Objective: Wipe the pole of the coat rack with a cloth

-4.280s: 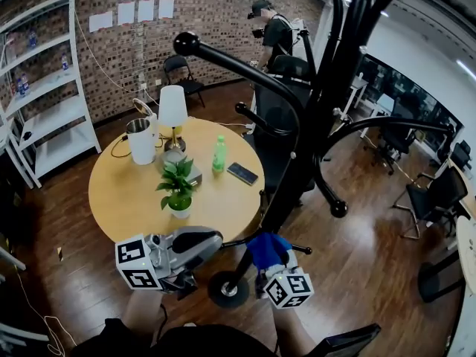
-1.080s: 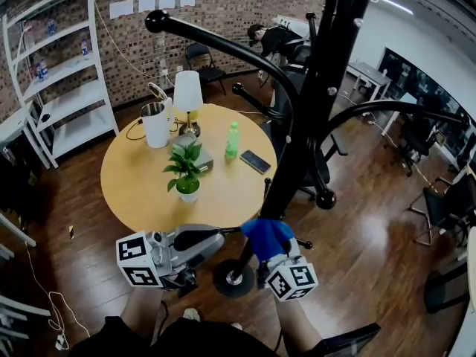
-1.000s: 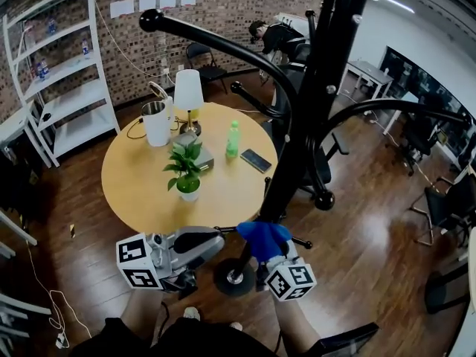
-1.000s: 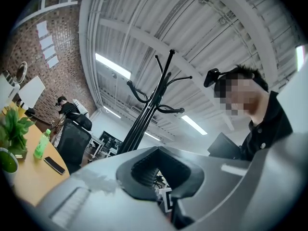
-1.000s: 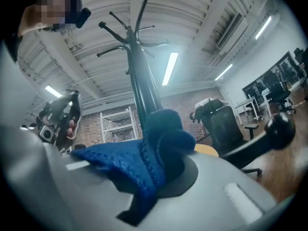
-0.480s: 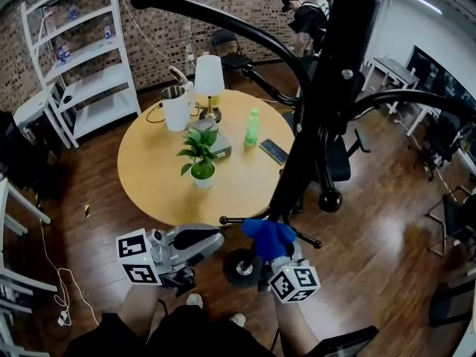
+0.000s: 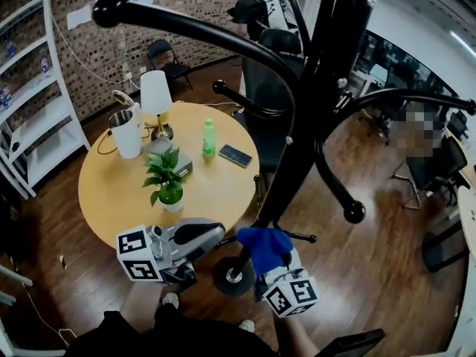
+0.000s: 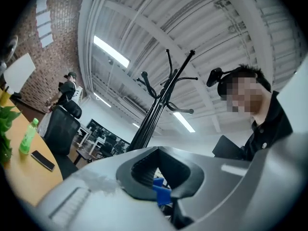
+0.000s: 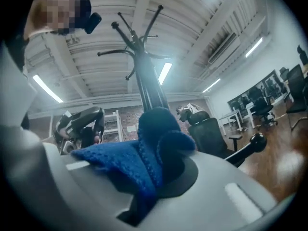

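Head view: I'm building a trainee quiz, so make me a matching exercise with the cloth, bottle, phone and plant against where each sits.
1 cloth; 2 bottle; 3 phone; 4 plant.
A lies flat on the table; B clamped in the right gripper; C stands upright beside the phone; D grows in a pot.
Pairs: 1-B, 2-C, 3-A, 4-D.

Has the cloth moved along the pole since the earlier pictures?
No clear move: the cloth stays just above the base, beside the pole.
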